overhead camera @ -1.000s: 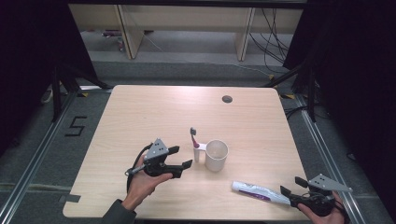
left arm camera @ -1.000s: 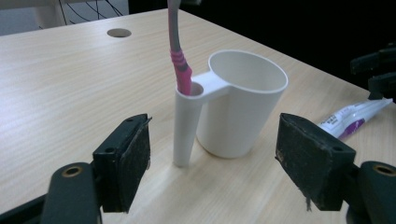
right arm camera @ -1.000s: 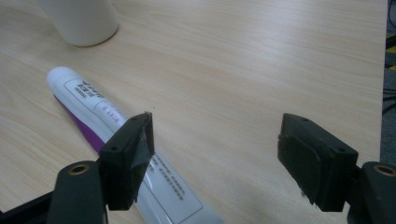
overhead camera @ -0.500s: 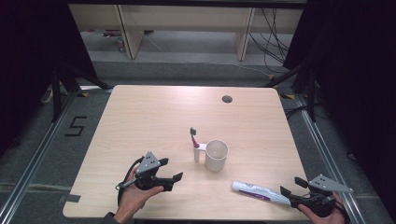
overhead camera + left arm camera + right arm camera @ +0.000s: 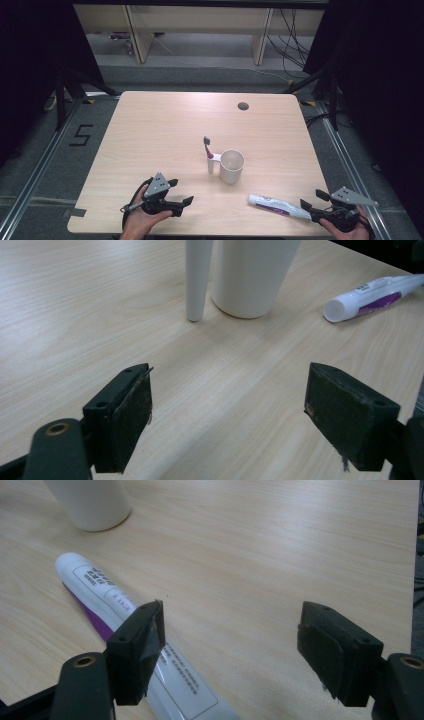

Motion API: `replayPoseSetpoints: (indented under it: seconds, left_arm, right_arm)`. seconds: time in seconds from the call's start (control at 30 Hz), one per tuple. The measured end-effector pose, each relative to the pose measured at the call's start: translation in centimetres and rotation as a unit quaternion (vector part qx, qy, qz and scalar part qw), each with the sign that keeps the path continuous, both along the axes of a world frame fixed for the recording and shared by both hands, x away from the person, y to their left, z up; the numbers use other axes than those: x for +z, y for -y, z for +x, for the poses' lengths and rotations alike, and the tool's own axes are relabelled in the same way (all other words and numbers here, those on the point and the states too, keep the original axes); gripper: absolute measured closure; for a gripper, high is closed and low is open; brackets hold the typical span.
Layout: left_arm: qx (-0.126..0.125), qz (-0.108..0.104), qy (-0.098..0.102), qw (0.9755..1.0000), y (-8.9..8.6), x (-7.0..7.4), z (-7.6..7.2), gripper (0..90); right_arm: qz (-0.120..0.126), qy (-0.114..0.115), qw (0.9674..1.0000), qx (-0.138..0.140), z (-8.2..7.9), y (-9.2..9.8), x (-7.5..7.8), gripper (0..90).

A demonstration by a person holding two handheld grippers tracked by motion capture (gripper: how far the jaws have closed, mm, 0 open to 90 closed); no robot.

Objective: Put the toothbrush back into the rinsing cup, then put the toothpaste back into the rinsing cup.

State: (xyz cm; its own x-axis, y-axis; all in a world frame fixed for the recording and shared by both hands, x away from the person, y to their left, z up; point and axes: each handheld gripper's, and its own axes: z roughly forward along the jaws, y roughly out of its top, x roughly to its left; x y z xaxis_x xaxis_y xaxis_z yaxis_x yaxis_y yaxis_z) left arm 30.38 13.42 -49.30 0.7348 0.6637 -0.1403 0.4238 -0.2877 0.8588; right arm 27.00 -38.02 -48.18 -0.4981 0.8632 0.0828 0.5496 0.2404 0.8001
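Observation:
A white cup (image 5: 231, 166) stands near the middle of the table. A toothbrush (image 5: 209, 155) with a white handle and pink neck leans upright against its left side. A white and purple toothpaste tube (image 5: 277, 206) lies flat to the front right. My left gripper (image 5: 181, 191) is open and empty near the front edge, left of the cup. Ahead of its jaws are the brush handle (image 5: 197, 280), the cup (image 5: 252, 275) and the tube's cap end (image 5: 372, 297). My right gripper (image 5: 312, 198) is open at the tube's right end. The tube (image 5: 100, 600) runs under its left jaw, outside the gap.
The light wooden table (image 5: 165, 125) has a dark round cable hole (image 5: 243, 106) at the back right. The right edge of the table lies close to my right gripper (image 5: 232, 640). A floor mark "5" (image 5: 80, 135) sits left of the table.
My left gripper has drawn back and leftward from beside the cup to the front edge, still open. The right gripper, cup, brush and tube have not moved.

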Motion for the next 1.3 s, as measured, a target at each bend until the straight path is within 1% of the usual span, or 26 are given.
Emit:
replayPoseSetpoints:
  seconds: [0.13,0.17,0.2,0.3,0.33,0.37,0.53,0.57,0.63,0.67,0.7,0.77,0.8,0.83,0.9,0.93,0.97,1.0,1.07,1.1,1.13,1.17,1.2,1.23,1.27,1.3]
  left_arm:
    - [-0.009,0.005,0.004,0.9999,0.0,-0.1,-0.5,18.7]
    - [-0.007,0.009,0.001,0.9999,-0.1,-0.1,-0.8,18.7]
    - [-0.011,0.008,0.003,0.9999,-0.2,-0.2,-0.9,18.7]
    - [-0.006,0.007,0.001,1.0,-0.4,-0.3,-1.4,15.7]
    - [-0.006,-0.002,0.003,1.0,-0.4,-0.4,-1.5,15.8]
    - [-0.004,0.003,-0.001,1.0,-0.5,-0.3,-1.7,15.7]
    - [-0.01,-0.005,0.001,0.9999,-0.8,-0.3,-2.5,15.7]
    - [-0.009,0.002,-0.001,1.0,-0.9,-0.3,-2.6,15.7]
    - [-0.008,0.002,0.002,1.0,-0.9,-0.3,-2.7,15.7]
    - [-0.009,0.011,0.002,0.9999,-1.1,-0.2,-2.7,15.7]
    - [-0.008,0.007,0.007,0.9999,-1.2,-0.3,-2.6,15.7]
    - [-0.005,0.014,0.007,0.9999,-1.3,-0.2,-2.6,15.7]
    - [-0.005,0.017,0.009,0.9998,-1.3,-0.2,-2.5,15.7]
    - [-0.003,0.022,0.011,0.9997,-1.3,-0.2,-2.6,15.7]
    - [-0.005,0.023,0.014,0.9996,-1.1,-0.3,-2.7,15.8]
    - [-0.009,0.033,0.017,0.9993,-1.1,-0.3,-2.8,15.8]
    - [-0.012,0.033,0.016,0.9992,-1.0,-0.3,-2.8,15.9]
    - [-0.014,0.032,0.019,0.9992,-0.9,-0.4,-2.9,16.0]
    - [-0.017,0.035,0.017,0.9991,-0.8,-0.4,-2.9,16.1]
    - [-0.017,0.039,0.017,0.999,-0.7,-0.4,-2.9,16.3]
    - [-0.017,0.042,0.018,0.9988,-0.7,-0.4,-2.9,16.3]
    - [-0.018,0.041,0.017,0.9988,-0.7,-0.4,-2.9,16.3]
    - [-0.018,0.039,0.015,0.999,-0.7,-0.5,-2.9,16.3]
    - [-0.016,0.04,0.017,0.9989,-0.7,-0.5,-2.9,16.4]
    - [-0.016,0.041,0.016,0.9989,-0.7,-0.5,-2.9,16.4]
    - [-0.017,0.044,0.016,0.9988,-0.7,-0.5,-2.9,16.4]
  right_arm:
    - [-0.003,0.002,1.0,-0.004,0.0,0.0,0.0,27.9]
    - [-0.006,0.001,1.0,-0.004,-0.1,0.0,0.0,27.8]
    - [-0.002,0.002,1.0,-0.005,-0.1,0.0,0.0,27.9]
    - [-0.002,0.002,1.0,-0.006,-0.1,0.0,0.0,27.9]
    - [-0.003,0.003,1.0,-0.005,0.0,0.0,0.0,27.8]
    - [-0.004,0.002,1.0,-0.006,0.0,0.0,0.0,27.9]
    - [-0.006,0.005,1.0,-0.005,-0.1,0.0,0.1,27.8]
    - [-0.006,0.004,1.0,-0.004,-0.1,-0.1,0.1,27.8]
    - [-0.002,0.005,1.0,-0.003,-0.2,-0.3,0.2,27.9]
    - [-0.004,0.005,1.0,0.001,-0.2,-0.4,0.3,27.9]
    - [-0.002,0.006,1.0,0.003,-0.3,-0.7,0.4,29.2]
    - [0.001,0.004,1.0,0.004,-0.3,-0.8,0.4,29.6]
    - [-0.006,0.006,0.9999,0.008,-0.4,-0.9,0.5,30.1]
    - [-0.003,0.01,0.9999,0.007,-0.4,-1.0,0.6,31.6]
    - [-0.002,0.008,0.9998,0.017,-0.6,-1.2,1.0,36.6]
    - [-0.002,0.008,0.9997,0.025,-0.8,-1.4,1.1,40.2]
    - [0.012,-0.003,0.9996,0.026,-1.1,-1.8,1.2,46.0]
    - [0.001,0.0,0.9993,0.037,-1.3,-1.8,1.3,50.3]
    - [0.002,-0.011,0.9986,0.051,-1.7,-2.4,1.4,58.9]
    - [-0.013,-0.014,0.9982,0.057,-2.0,-2.5,1.5,63.1]
    - [0.001,-0.023,0.9983,0.055,-2.3,-3.0,1.3,68.1]
    - [-0.027,-0.024,0.9968,0.072,-2.5,-3.2,1.2,75.7]
    - [-0.027,-0.024,0.9968,0.072,-2.5,-3.2,1.2,75.7]
    - [-0.022,-0.046,0.9968,0.062,-2.9,-3.5,1.3,78.9]
    - [-0.031,-0.04,0.9962,0.071,-2.9,-3.6,1.2,81.0]
    - [-0.036,-0.043,0.9954,0.078,-3.0,-3.8,0.9,84.5]
